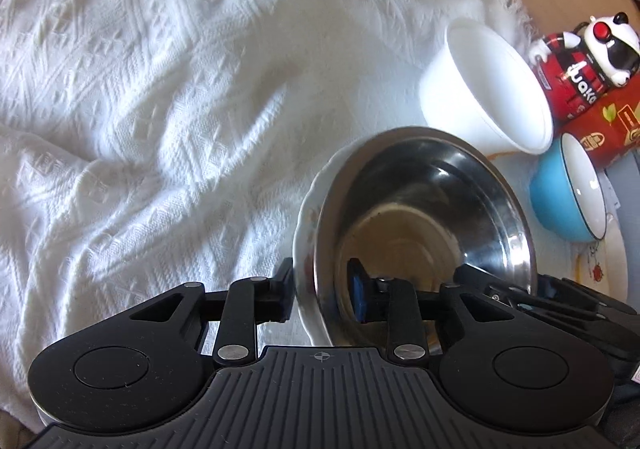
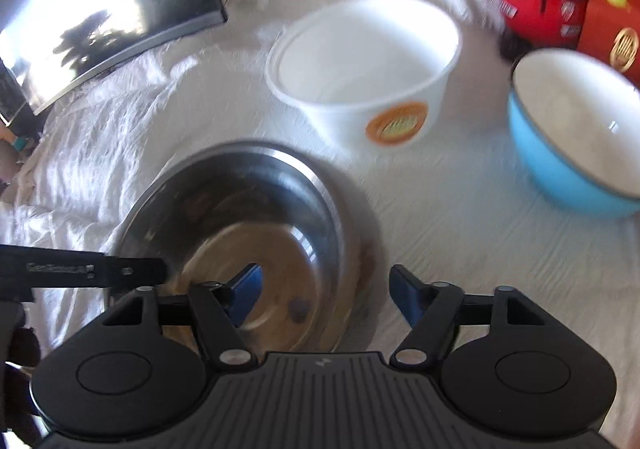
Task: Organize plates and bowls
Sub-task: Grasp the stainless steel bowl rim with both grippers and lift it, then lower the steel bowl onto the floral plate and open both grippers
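Note:
A steel bowl (image 1: 432,217) sits in a white patterned plate (image 1: 306,225) on the white cloth. My left gripper (image 1: 320,291) straddles the near rims of plate and bowl, one finger outside the plate and one inside the bowl; I cannot tell if it pinches them. In the right wrist view the steel bowl (image 2: 248,233) is low and left. My right gripper (image 2: 326,299) is open, one finger inside the bowl and one outside its right rim. A white paper bowl (image 2: 360,65) and a blue bowl (image 2: 576,137) stand behind.
A white textured cloth (image 1: 140,109) covers the table. The white paper bowl (image 1: 488,89) and the blue bowl (image 1: 568,193) stand at the right. A red panda toy (image 1: 580,65) and red box (image 2: 612,9) are behind. A dark monitor (image 2: 100,9) stands far left.

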Demonstrator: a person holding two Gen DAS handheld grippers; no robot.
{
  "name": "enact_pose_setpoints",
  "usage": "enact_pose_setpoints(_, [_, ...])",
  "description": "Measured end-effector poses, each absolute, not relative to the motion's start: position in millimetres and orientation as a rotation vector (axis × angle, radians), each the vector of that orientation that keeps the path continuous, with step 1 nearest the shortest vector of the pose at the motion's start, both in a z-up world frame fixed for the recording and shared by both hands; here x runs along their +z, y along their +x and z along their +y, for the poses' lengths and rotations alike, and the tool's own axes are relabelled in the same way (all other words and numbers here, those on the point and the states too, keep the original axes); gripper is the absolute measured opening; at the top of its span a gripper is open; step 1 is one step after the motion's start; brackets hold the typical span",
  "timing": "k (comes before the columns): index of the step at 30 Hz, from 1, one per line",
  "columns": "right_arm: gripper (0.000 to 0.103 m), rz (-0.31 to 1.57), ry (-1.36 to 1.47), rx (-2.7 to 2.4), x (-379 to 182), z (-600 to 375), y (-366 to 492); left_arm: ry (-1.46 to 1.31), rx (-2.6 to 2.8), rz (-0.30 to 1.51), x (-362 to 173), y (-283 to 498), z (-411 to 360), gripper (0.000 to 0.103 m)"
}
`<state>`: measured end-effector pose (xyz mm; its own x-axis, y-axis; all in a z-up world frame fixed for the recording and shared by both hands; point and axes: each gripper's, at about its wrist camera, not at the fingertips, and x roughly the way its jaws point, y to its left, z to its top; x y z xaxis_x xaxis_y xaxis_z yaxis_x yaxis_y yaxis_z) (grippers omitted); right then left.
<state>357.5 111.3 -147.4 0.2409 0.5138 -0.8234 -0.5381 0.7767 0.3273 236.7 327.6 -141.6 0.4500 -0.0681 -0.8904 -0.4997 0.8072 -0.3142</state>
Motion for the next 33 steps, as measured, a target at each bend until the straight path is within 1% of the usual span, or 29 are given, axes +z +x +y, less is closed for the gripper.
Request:
enact_pose_setpoints(3, [0.062,1.112,-0.043,0.704,-147.1,112.9,354.4,-0.591,0.287,1.094,-141.3,238.0,329.1,0.027])
enact_pose_setpoints(8, [0.062,1.128,-0.044,0.66,-144.7,119.4,352.4,-0.568,0.296,1.107,-136.0,243.9,333.8,0.026])
enact_pose_setpoints(16, [0.062,1.16,0.012,0.684,-143.8,133.2,349.2,-0.531,0.361,1.077,-128.7,243.8,354.7,0.026])
enact_pose_setpoints(20, [0.066,1.131,-0.021,0.686,-144.4,139.8,342.4,-0.545,0.35,1.067,-128.7,239.1,358.2,0.026])
enact_pose_setpoints(23, [0.066,1.131,-0.001,0.693,-143.9,135.7,342.6,-0.572,0.346,1.045,-126.5,233.2,362.0,0.026])
enact_pose_setpoints(26, [0.066,1.087,0.015,0.693,-134.5,123.7,339.7,-0.583,0.354,0.997,-113.1,227.7,364.5,0.025])
enact_pose_setpoints(31, [0.067,0.965,0.0,0.651,-109.9,94.3,329.6,-0.526,0.387,0.861,-71.2,227.7,350.7,0.025])
enact_pose_setpoints(33, [0.074,0.921,-0.002,0.612,-100.8,74.7,327.1,-0.527,0.35,0.822,-60.4,235.5,337.3,0.025])
